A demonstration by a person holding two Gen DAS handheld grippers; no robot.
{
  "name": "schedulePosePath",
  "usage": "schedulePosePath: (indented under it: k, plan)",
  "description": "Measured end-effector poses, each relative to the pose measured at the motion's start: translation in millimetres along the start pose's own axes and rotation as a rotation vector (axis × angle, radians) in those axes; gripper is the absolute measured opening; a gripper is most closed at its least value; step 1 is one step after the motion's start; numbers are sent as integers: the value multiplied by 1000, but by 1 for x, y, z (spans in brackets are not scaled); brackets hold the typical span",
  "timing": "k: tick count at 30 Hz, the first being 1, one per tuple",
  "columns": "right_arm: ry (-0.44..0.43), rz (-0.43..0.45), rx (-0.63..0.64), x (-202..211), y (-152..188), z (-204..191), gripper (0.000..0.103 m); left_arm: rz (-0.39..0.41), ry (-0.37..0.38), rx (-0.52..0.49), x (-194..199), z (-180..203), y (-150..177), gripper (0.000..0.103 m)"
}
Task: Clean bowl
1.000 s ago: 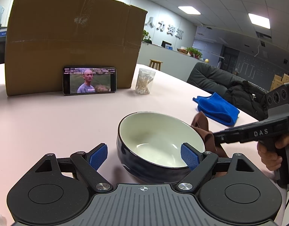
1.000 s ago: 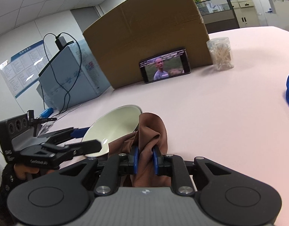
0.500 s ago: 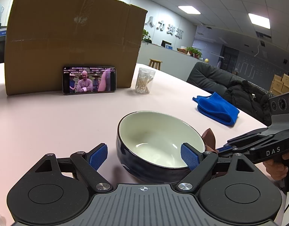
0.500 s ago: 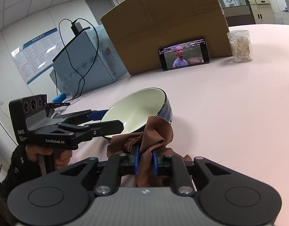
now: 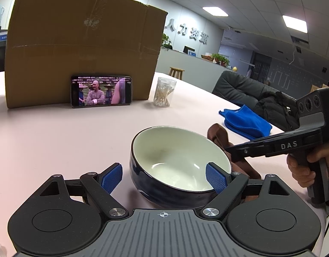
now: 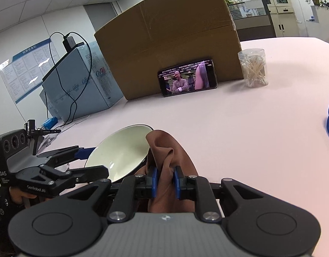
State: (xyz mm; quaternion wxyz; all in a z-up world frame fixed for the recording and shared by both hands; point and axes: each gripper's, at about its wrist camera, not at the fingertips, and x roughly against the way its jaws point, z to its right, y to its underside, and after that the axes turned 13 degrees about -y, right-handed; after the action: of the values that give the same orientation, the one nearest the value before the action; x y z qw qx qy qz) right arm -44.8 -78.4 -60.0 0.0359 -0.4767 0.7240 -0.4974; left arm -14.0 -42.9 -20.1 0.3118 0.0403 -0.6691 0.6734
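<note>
Bowl (image 5: 177,160) between left hand-held gripper (image 5: 163,177) fingers

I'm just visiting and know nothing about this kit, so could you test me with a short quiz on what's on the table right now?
1. True or false: the right gripper is shut on the brown cloth.
2. Multiple choice: where is the left gripper?
A. Shut on the bowl's rim
B. Open, one finger inside the bowl and one outside it
C. Holding the blue towel
3. Fill in: the phone leans against the ____.

Key
1. True.
2. B.
3. Cardboard box.
</note>
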Motion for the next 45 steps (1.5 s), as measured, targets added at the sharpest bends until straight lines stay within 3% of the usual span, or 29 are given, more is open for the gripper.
schedulePosePath:
  k: [26, 29, 31, 33, 39, 45]
  plan:
    - [-69, -34, -65, -40, -25, 40, 19, 32, -7, 37, 16, -4, -1, 85]
    - [-87, -25, -76, -41, -23, 42, 19, 28, -17, 70, 22, -9, 3, 76]
    - [-98, -21, -85, -41, -23, 45, 19, 22, -23, 94, 25, -13, 5, 63]
    - [-108, -18, -95, -41, -23, 48, 19, 24, -18, 137, 32, -17, 7, 55]
    - [-116, -15, -113, -41, -21, 49, 18, -15, 38, 236, 42, -18, 16, 55]
    - [-66, -12, -76, -31, -11, 34, 17, -19, 70, 256, 38, -7, 13, 56]
